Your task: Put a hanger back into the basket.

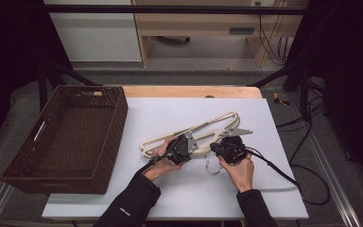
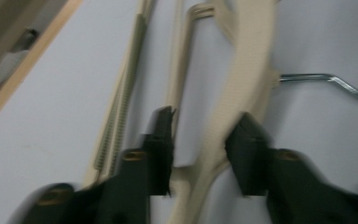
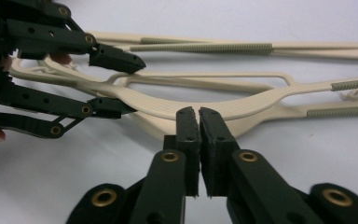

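A loose pile of cream plastic hangers [image 1: 194, 130] lies on the white sheet, and one wire hook [image 1: 211, 166] points toward the person. My left gripper [image 1: 191, 144] is open. In the left gripper view its jaws straddle one hanger's curved shoulder [image 2: 223, 116], with a gap on the left side. The steel hook [image 2: 331, 81] sticks out to the right there. My right gripper [image 1: 220, 144] sits just right of it. In the right gripper view my right gripper [image 3: 199, 116] has its pads nearly together, and its tips reach the front edge of the hangers [image 3: 242, 105]. The left gripper [image 3: 133, 84] comes in from the left.
A dark woven basket [image 1: 118, 123] stands at the left, partly off the white sheet [image 1: 264, 189]. The wooden table edge [image 1: 189, 91] runs behind the sheet. A black cable [image 1: 283, 177] trails from the right gripper across the sheet's right side.
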Demonstrator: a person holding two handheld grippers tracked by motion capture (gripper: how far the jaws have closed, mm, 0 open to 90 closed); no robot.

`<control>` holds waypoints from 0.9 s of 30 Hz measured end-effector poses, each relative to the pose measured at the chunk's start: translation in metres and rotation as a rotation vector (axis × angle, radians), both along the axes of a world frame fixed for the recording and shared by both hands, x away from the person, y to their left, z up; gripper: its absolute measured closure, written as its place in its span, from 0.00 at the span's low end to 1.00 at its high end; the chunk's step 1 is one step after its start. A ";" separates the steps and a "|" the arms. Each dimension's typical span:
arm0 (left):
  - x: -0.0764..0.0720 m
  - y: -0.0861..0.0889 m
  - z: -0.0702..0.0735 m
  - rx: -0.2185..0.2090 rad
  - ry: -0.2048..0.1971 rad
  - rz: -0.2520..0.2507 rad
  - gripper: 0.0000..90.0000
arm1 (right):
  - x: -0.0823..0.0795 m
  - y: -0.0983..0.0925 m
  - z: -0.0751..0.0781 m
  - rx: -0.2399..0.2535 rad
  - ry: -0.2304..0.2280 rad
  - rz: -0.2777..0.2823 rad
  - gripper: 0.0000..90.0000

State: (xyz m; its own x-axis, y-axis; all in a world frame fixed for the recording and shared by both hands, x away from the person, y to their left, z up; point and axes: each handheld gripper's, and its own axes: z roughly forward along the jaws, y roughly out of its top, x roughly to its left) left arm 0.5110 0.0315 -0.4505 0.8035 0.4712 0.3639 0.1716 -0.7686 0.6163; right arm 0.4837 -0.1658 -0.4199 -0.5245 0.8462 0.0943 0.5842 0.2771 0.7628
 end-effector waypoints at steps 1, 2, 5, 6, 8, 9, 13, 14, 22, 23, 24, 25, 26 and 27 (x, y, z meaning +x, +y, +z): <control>0.001 0.001 -0.001 0.008 -0.006 0.007 0.81 | 0.000 -0.001 0.001 0.001 -0.007 0.009 0.88; 0.001 0.001 -0.002 0.006 -0.007 0.004 0.81 | -0.001 -0.002 0.002 0.009 -0.008 0.013 0.88; 0.001 0.003 0.000 0.006 -0.011 -0.002 0.83 | -0.003 -0.007 0.008 0.022 -0.045 0.023 0.80; 0.001 0.004 0.001 0.005 -0.014 -0.007 0.84 | -0.004 -0.009 0.010 0.032 -0.058 0.024 0.79; 0.000 0.004 0.004 0.008 -0.029 -0.011 0.86 | -0.006 -0.014 0.017 0.047 -0.088 0.017 0.72; -0.001 0.005 0.006 0.006 -0.041 -0.014 0.87 | -0.007 -0.016 0.018 0.046 -0.098 0.017 0.72; -0.002 0.009 0.012 0.000 -0.077 -0.004 0.91 | -0.013 -0.032 0.032 0.073 -0.188 -0.009 0.60; -0.001 0.010 0.014 -0.003 -0.083 -0.001 0.92 | -0.015 -0.035 0.034 0.079 -0.210 -0.018 0.57; 0.007 0.029 0.034 -0.061 -0.135 0.081 0.96 | -0.017 -0.057 0.032 0.111 -0.249 -0.033 0.33; 0.009 0.033 0.037 -0.074 -0.134 0.095 0.96 | -0.017 -0.057 0.030 0.113 -0.244 -0.032 0.32; 0.011 0.036 0.039 -0.083 -0.134 0.101 0.97 | -0.015 -0.058 0.027 0.111 -0.232 -0.024 0.30; 0.012 0.039 0.041 -0.092 -0.131 0.109 0.97 | -0.014 -0.058 0.026 0.115 -0.225 -0.020 0.29; 0.014 0.043 0.044 -0.107 -0.124 0.118 0.97 | -0.014 -0.058 0.024 0.113 -0.218 -0.018 0.28; 0.015 0.046 0.046 -0.116 -0.119 0.125 0.97 | -0.013 -0.058 0.022 0.105 -0.217 -0.014 0.27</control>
State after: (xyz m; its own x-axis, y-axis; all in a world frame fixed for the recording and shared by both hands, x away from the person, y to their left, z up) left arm 0.5258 0.0775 -0.4047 0.6908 0.6086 0.3903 0.1817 -0.6687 0.7210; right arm 0.4704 -0.2240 -0.3974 -0.5301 0.8452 0.0686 0.4069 0.1826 0.8951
